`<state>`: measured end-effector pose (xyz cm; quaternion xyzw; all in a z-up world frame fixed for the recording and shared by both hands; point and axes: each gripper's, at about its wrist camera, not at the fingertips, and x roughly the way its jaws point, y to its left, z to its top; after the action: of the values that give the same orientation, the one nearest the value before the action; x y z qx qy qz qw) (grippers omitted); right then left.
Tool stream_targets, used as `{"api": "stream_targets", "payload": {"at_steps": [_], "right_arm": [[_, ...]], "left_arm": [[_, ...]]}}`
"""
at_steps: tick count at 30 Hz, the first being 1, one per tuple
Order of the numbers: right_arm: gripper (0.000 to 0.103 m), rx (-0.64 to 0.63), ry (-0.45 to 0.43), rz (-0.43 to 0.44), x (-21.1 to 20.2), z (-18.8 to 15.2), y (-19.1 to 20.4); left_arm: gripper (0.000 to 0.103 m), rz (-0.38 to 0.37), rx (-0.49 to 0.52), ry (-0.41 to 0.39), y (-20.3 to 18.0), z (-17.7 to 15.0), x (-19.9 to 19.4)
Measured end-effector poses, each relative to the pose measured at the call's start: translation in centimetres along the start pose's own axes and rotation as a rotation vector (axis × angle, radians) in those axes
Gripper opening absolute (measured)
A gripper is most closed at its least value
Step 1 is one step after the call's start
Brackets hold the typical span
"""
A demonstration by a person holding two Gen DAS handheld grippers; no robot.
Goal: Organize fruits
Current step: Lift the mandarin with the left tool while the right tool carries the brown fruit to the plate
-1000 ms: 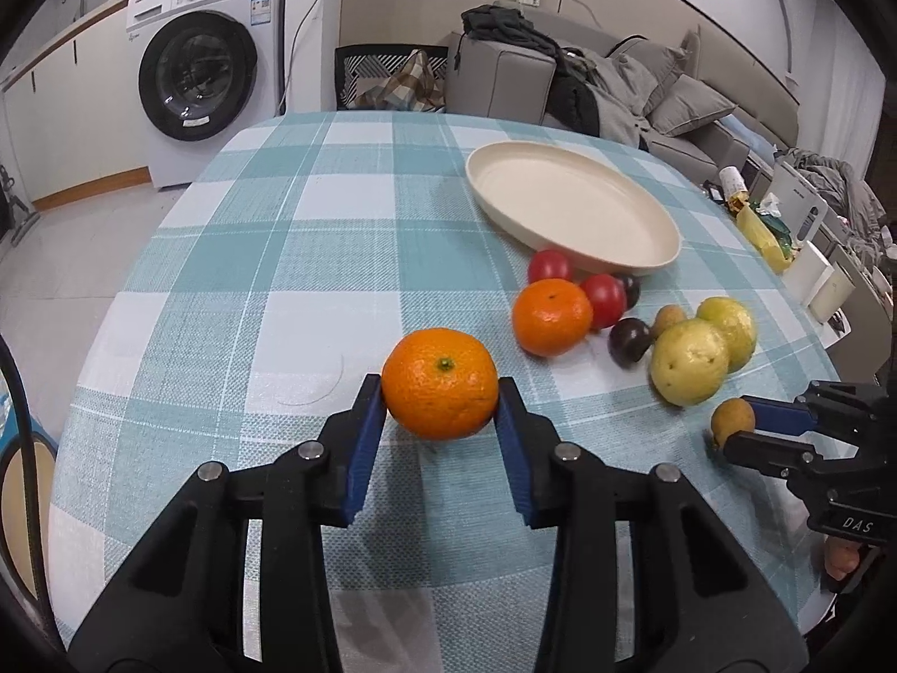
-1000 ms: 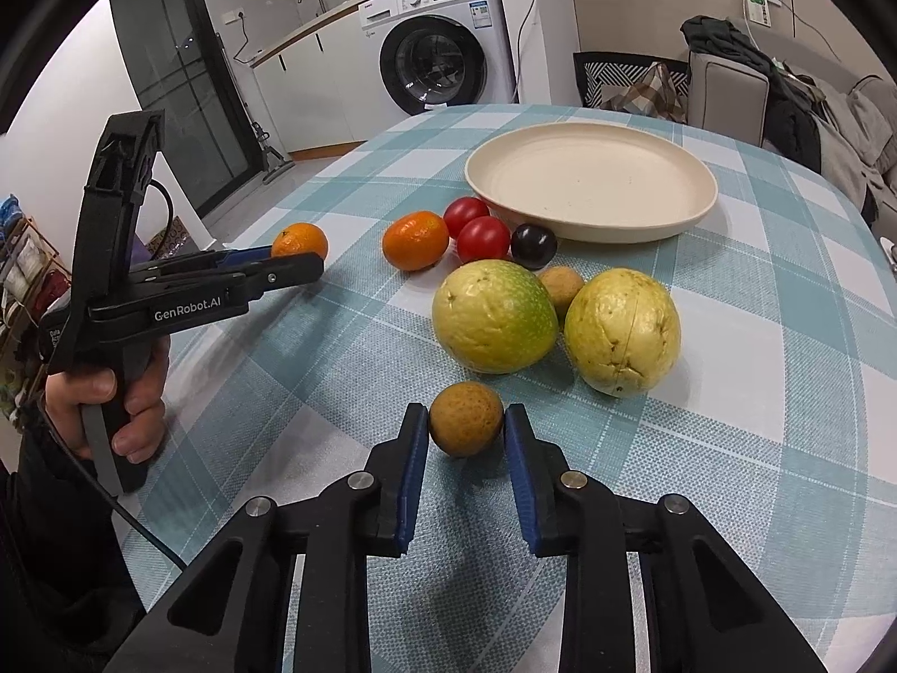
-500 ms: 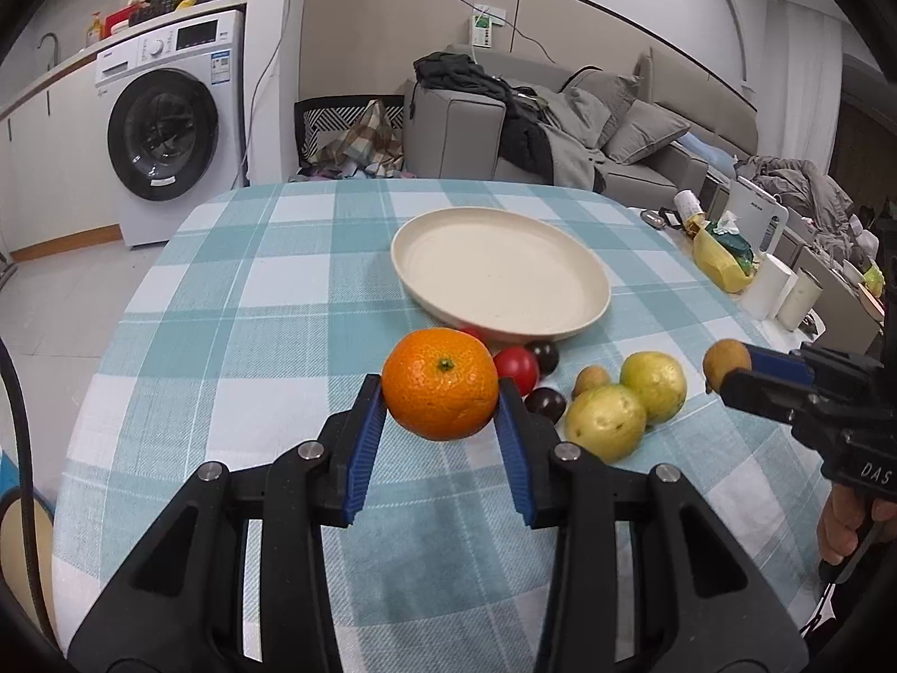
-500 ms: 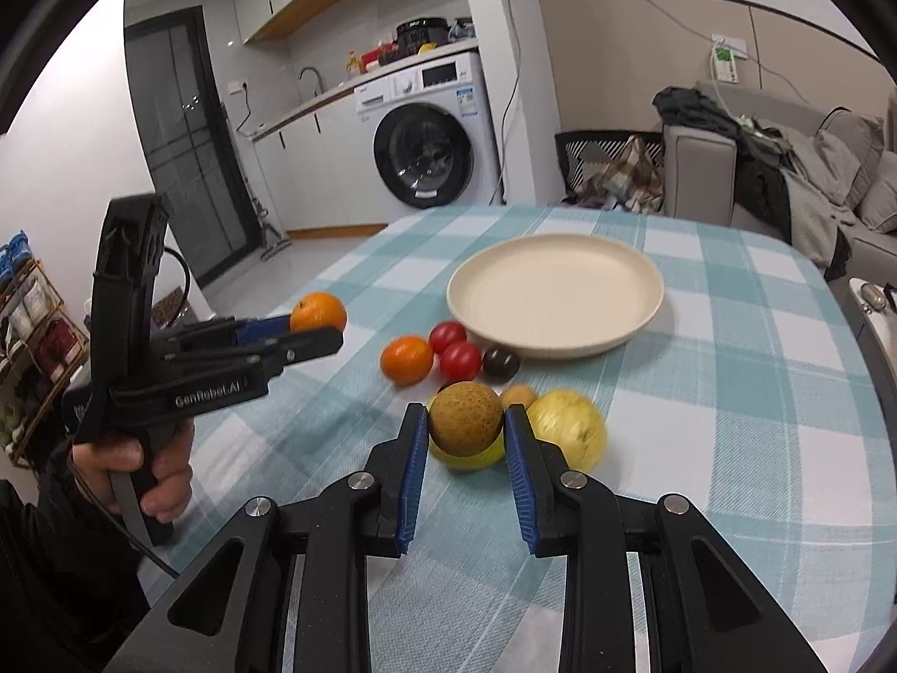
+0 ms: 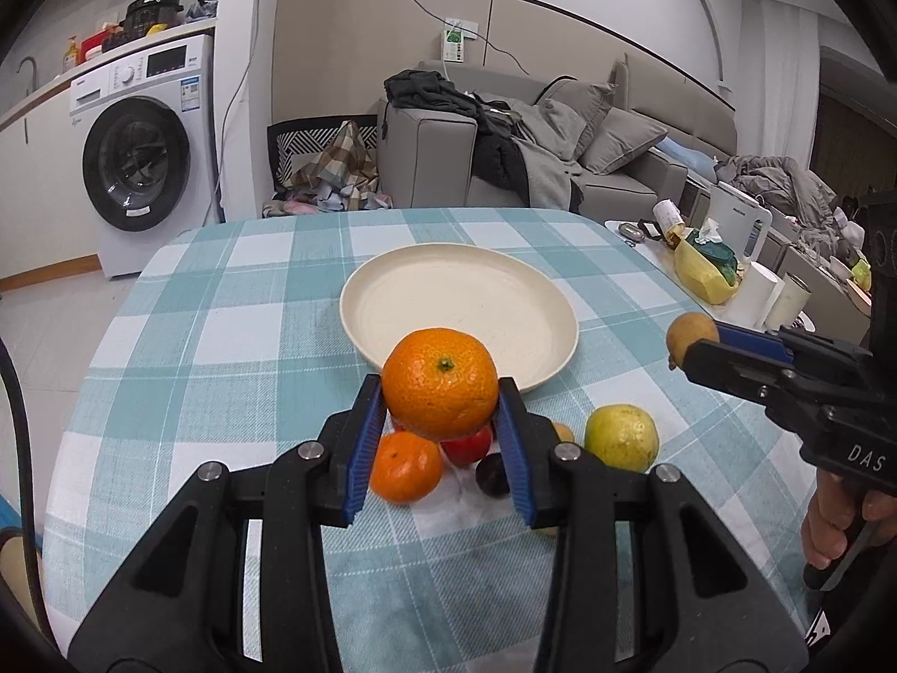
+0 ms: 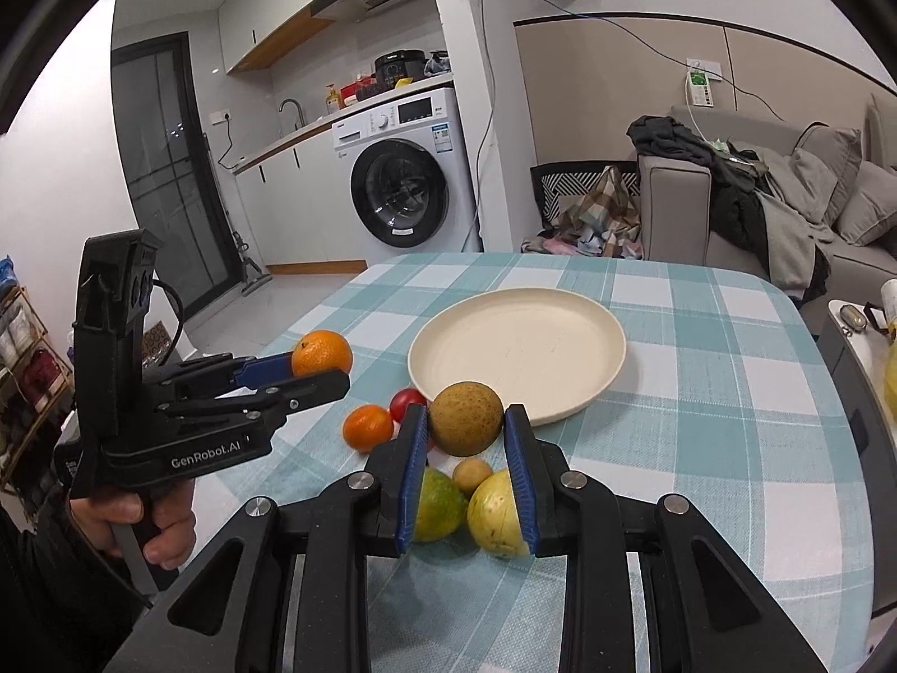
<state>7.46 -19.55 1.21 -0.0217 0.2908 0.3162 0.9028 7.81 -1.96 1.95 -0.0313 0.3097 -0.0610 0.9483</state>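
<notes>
**Both hand-held grippers carry fruit above the desk**

The large orange (image 5: 440, 381) sits clamped between the blue pads of the left hand-held gripper (image 5: 441, 392), lifted off the desk, stem end facing the camera. Just beyond it lies the cream plate (image 5: 538, 303), bare inside. Below and behind the held orange, on the checked desk (image 5: 224, 347), lie a smaller orange (image 5: 405, 466), a red tomato (image 5: 468, 446), a dark plum (image 5: 490, 476) and a green-yellow guava (image 5: 621, 434), close together.

The right hand-held gripper (image 6: 466, 432) grasps a round brownish fruit (image 6: 465, 418) between its pads, also raised above the desk, with the near rim of the plate (image 6: 560, 409) right behind it. Beneath its fingers rest a green guava (image 6: 440, 510), a yellow guava (image 6: 493, 513) and a small tan fruit (image 6: 472, 475) between them. To its left the other gripper shows side-on with its orange.
</notes>
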Motion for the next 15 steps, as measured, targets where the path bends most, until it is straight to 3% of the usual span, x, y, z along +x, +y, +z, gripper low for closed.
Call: {"api": "stream_targets", "payload": {"at_steps": [15], "right_arm": [[0.029, 0.034, -0.014, -0.026, 2.2, 1.5, -2.0]], "left_arm": [[0.036, 0.0, 0.01, 0.007, -0.4, 1.5, 3.7]]}}
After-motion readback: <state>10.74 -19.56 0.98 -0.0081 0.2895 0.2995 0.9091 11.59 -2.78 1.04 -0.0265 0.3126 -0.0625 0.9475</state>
